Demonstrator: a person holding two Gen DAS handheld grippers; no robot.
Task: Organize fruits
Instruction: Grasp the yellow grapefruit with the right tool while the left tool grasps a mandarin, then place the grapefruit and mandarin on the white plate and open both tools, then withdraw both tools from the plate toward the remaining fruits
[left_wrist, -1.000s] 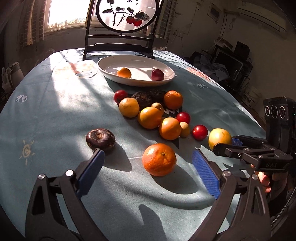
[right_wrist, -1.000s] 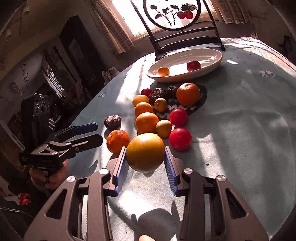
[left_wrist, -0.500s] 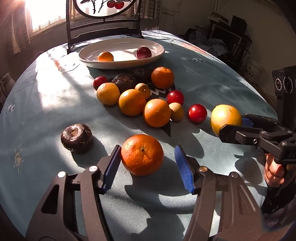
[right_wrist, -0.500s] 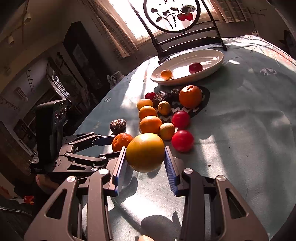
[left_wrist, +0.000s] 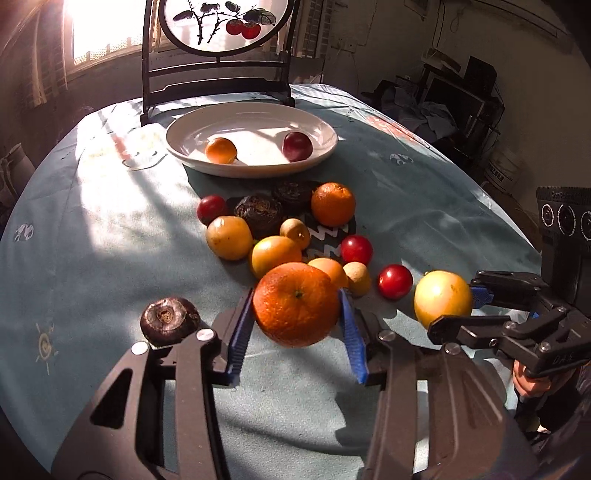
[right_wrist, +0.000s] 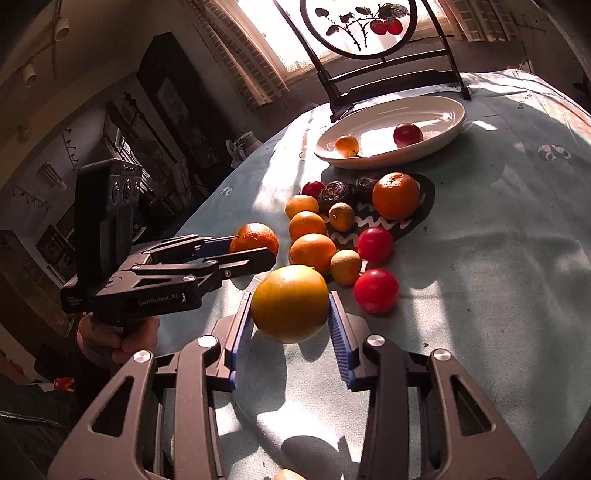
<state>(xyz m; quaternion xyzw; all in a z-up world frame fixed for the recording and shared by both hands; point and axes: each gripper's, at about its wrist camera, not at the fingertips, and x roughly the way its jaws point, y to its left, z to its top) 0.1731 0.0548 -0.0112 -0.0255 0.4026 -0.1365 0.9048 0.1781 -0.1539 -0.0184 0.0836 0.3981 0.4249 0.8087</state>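
Now both grippers carry fruit above the table.

Left gripper (left_wrist: 295, 325) clamps the orange (left_wrist: 295, 304); right gripper (right_wrist: 291, 321) clamps the yellow citrus (right_wrist: 290, 303), both lifted clear, likely bound for the white plate (left_wrist: 321, 155) beyond the loose pile.

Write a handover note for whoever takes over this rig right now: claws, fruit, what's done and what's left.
Left claw: shut on the large orange, which looks lifted off the cloth.
Right claw: shut on the yellow citrus, also raised above its shadow.
White plate at the far side holds two pieces: a small orange fruit and a red fruit.
Left to do: carry both held fruits to the plate. Still on the blue tablecloth: the middle cluster of orange, red and dark fruits, plus one dark round fruit apart, beside the left claw.
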